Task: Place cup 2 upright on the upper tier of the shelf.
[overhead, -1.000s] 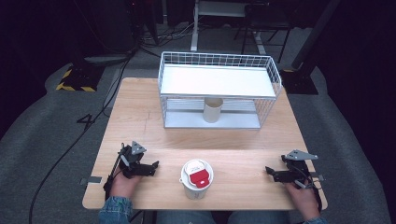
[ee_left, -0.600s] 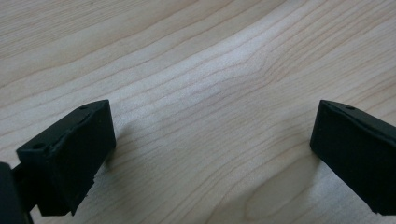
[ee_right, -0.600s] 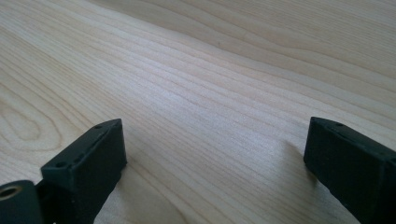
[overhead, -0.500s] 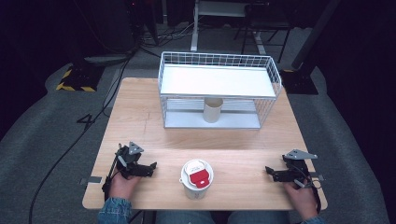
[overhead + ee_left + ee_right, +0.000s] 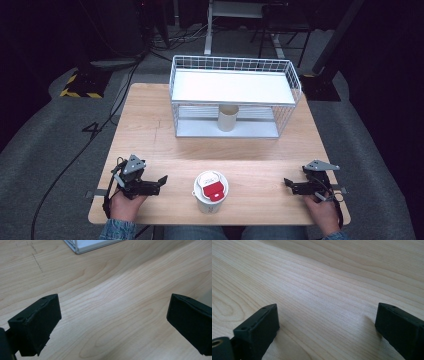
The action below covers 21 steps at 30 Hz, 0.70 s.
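I have the left claw [image 5: 161, 181] low over the near-left part of the worktop [image 5: 150, 125], held in the left hand [image 5: 125, 204], which comes in from the bottom edge with the wrist roughly level and the jaws pointing right, toward the cup [image 5: 210, 192]. In the left gripper view its jaws stand wide apart with nothing but bare wood grain between them. The right claw [image 5: 288, 184] sits at the near-right, gripped by the right hand [image 5: 322, 212], jaws pointing left toward the same cup. Those jaws have just been opening, and in the right gripper view they stand wide with nothing between them.

The cup, white with a white lid carrying a red patch, stands upright near the front edge of the worktop, between the two claws and apart from both, a little nearer the left one. Further back is a white wire rack [image 5: 235, 97] with a paper tube [image 5: 227, 118] upright on its lower shelf.

The tube's top is cut off by the upper shelf, and both forearms are cropped at the frame's bottom edge. A pale corner at the top of the left gripper view is probably the rack's base [image 5: 87, 246], though too little of it shows to be certain.
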Each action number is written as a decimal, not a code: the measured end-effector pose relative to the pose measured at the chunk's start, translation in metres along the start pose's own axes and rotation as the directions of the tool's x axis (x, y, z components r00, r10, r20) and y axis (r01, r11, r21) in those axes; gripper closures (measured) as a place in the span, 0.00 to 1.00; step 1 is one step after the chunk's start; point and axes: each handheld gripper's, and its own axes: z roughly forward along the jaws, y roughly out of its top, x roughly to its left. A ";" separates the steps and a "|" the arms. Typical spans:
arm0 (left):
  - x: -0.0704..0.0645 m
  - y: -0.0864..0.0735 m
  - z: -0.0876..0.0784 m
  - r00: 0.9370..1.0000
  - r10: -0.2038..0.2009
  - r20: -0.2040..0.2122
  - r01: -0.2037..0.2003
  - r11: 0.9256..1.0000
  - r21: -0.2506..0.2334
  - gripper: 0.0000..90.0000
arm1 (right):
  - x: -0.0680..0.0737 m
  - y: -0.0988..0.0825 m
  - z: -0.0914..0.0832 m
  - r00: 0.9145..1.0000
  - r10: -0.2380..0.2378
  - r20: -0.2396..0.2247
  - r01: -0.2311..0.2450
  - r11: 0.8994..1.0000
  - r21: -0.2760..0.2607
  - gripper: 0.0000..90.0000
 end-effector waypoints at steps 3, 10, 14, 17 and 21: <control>-0.004 0.000 -0.005 1.000 -0.002 0.020 0.002 1.000 -0.017 0.00 | 0.000 0.000 0.000 1.000 0.000 0.000 0.000 1.000 0.000 0.06; -0.017 -0.001 -0.018 0.998 -0.001 0.068 0.006 0.997 -0.074 0.00 | 0.000 0.000 0.000 1.000 0.000 0.000 0.000 1.000 0.000 0.06; -0.026 -0.001 -0.024 0.996 0.026 0.083 -0.018 0.995 -0.097 0.00 | 0.000 0.000 0.000 1.000 0.000 0.000 0.000 1.000 0.000 0.06; -0.034 -0.003 -0.028 0.994 0.041 0.101 -0.029 0.992 -0.120 0.00 | 0.000 0.000 0.000 1.000 0.000 0.000 0.000 1.000 0.000 0.06; -0.044 -0.005 -0.032 0.990 0.074 0.122 -0.057 0.989 -0.140 0.00 | 0.000 0.000 0.000 1.000 0.000 0.000 0.000 1.000 0.000 0.06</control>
